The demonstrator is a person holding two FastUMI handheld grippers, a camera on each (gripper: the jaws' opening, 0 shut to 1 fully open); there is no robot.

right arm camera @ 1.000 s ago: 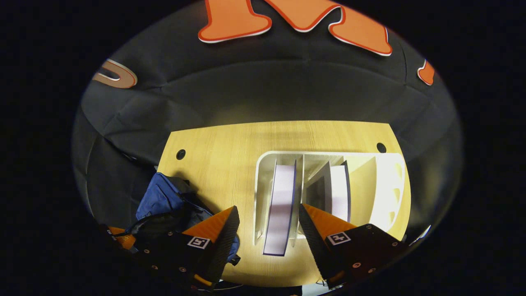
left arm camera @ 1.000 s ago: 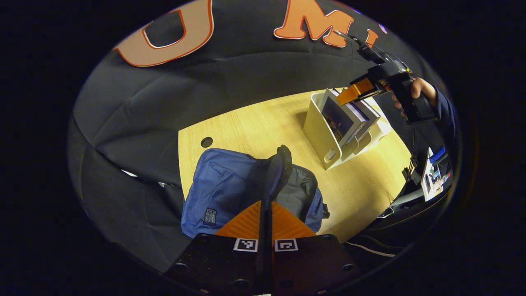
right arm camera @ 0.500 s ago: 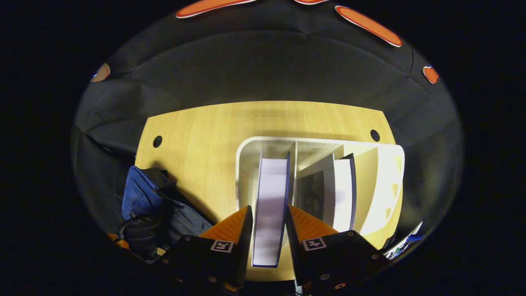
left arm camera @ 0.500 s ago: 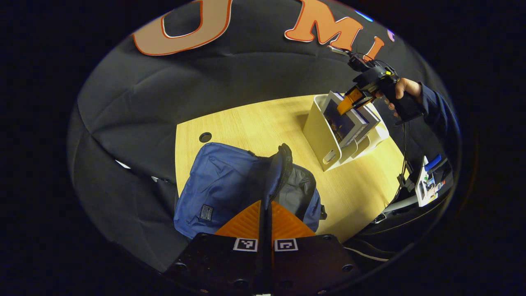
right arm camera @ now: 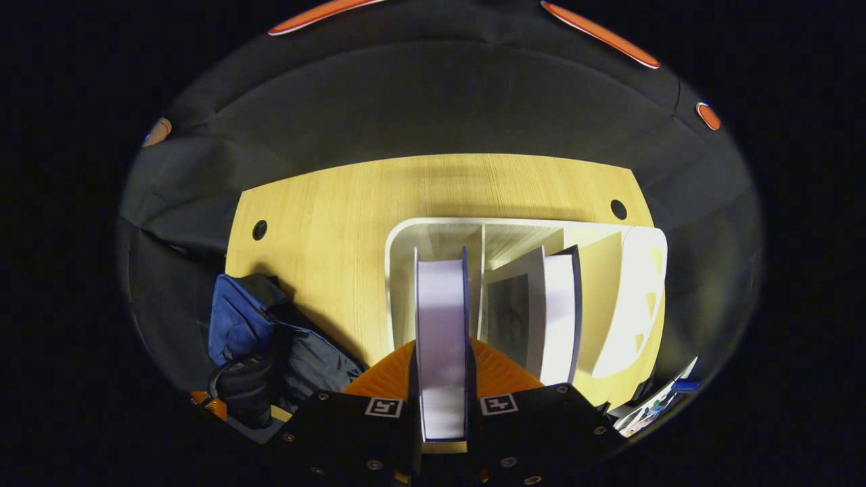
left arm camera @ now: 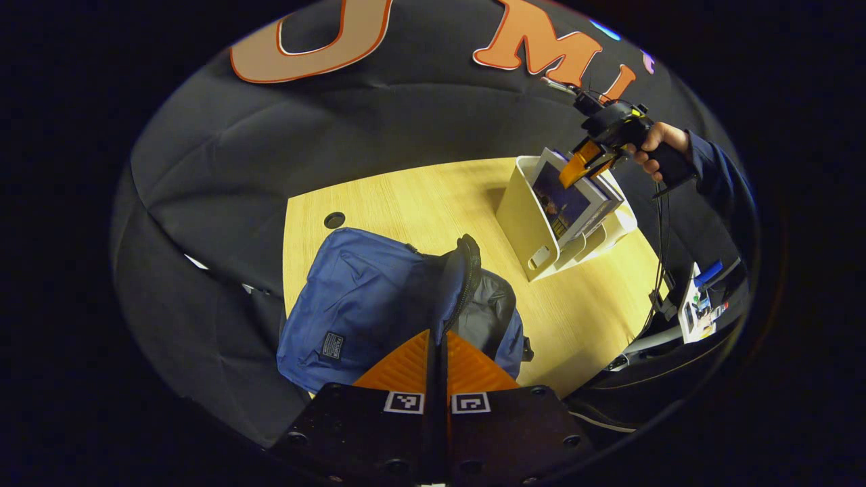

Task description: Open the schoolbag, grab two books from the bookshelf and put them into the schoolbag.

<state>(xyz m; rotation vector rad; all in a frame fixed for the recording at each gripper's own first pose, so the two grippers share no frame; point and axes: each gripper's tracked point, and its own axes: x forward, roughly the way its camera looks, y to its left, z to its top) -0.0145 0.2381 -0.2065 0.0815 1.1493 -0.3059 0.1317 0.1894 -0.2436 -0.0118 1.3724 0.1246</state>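
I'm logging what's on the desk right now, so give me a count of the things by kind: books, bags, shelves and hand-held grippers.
Books: 2, one clamped by the right hand-held gripper, one in the next slot.
Schoolbag: 1, its flap pinched by the left hand-held gripper.
Bookshelf: 1.
Hand-held grippers: 2.
Total: 6.

Blue schoolbag (left arm camera: 365, 304) on tabletop, flap up, at 9 o'clock of white bookshelf (right arm camera: 629, 297); two books upright: 1st book (right arm camera: 441, 318), 2nd book (right arm camera: 551, 311).
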